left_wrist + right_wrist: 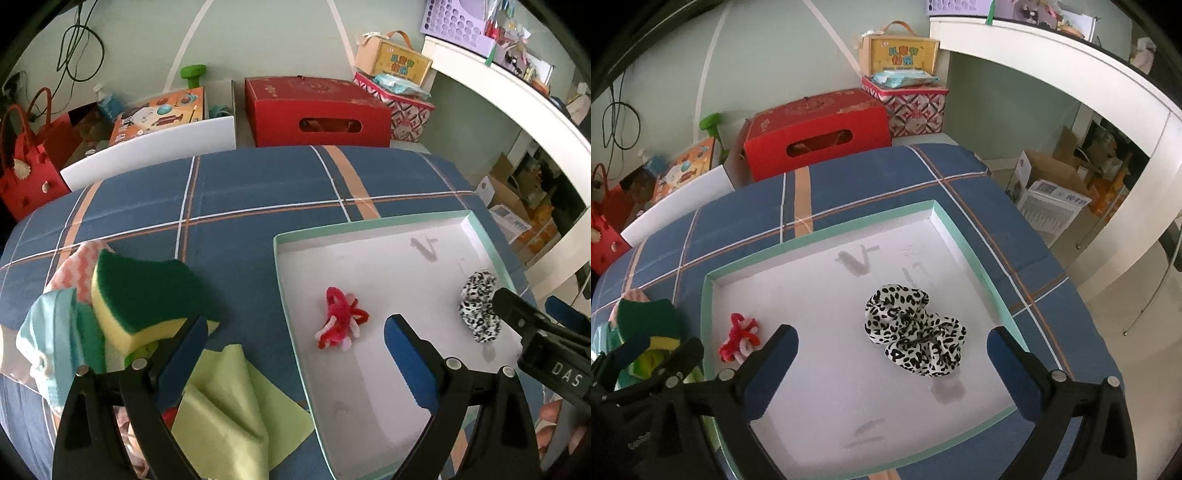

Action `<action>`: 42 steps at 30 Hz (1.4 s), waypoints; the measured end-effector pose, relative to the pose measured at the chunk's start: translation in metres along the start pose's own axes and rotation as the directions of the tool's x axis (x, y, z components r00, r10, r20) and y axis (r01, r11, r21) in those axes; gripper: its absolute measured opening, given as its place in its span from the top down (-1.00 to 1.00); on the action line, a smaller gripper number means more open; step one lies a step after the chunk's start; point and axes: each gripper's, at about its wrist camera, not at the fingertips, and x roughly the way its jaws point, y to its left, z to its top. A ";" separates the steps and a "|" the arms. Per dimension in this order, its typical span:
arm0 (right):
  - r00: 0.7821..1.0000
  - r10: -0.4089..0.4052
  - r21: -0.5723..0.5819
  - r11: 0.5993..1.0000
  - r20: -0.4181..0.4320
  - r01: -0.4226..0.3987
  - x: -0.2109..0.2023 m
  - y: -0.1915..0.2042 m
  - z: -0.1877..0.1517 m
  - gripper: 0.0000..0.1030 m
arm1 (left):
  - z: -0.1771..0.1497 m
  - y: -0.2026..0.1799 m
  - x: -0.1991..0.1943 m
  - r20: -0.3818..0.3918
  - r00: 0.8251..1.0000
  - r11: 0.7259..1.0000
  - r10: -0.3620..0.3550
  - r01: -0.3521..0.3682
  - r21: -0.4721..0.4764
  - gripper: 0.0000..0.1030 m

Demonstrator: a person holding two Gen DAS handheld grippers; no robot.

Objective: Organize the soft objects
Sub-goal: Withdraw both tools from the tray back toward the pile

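Note:
A shallow white box with a mint rim [284, 295] [960, 229] lies on the blue plaid cloth. In it lie a red, pink and white pipe-cleaner figure [341, 321] [740, 338] and a black-and-white spotted scrunchie [478, 306] [916, 330]. Left of the box are a green-and-yellow sponge [140, 299] [650, 319], a light green cloth [229, 410], a teal cloth [55, 339] and a pink patterned cloth [79, 266]. My left gripper [295, 336] is open and empty, straddling the box's left rim. My right gripper [892, 343] [532, 325] is open and empty, just behind the scrunchie.
Beyond the table stand a red box with a handle slot [317, 110] [816, 136], a white board [155, 151], a red bag [26, 162] and patterned boxes [395, 85]. A white desk [517, 92] and cardboard boxes [1049, 199] are at the right.

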 end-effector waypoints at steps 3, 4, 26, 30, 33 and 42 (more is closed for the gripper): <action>0.999 0.028 0.013 1.000 0.027 -0.029 -0.009 0.001 -0.003 -1.00 | -0.002 0.004 -0.013 0.021 1.000 1.000 -0.011 0.012 -0.012 -0.87; 0.999 0.041 0.016 0.999 0.033 -0.042 -0.011 0.002 -0.004 -1.00 | -0.003 0.006 -0.017 0.033 0.999 1.000 -0.014 0.014 -0.017 -0.87; 0.985 0.160 -0.217 0.966 0.064 -0.142 -0.037 0.082 -0.047 -1.00 | -0.053 0.089 -0.105 0.201 0.979 0.981 -0.023 0.061 -0.185 -0.87; 0.983 0.173 -0.254 0.955 0.054 -0.155 -0.038 0.098 -0.055 -1.00 | -0.061 0.119 -0.119 0.224 0.974 0.967 0.027 0.031 -0.253 -0.87; 0.969 0.246 -0.250 0.940 0.026 -0.232 -0.038 0.106 -0.059 -1.00 | -0.068 0.145 -0.128 0.234 0.970 0.949 0.070 0.008 -0.314 -0.87; 0.936 0.348 -0.302 0.898 0.045 -0.319 -0.054 0.141 -0.075 -1.00 | -0.094 0.194 -0.129 0.166 0.976 0.906 0.144 -0.062 -0.419 -0.87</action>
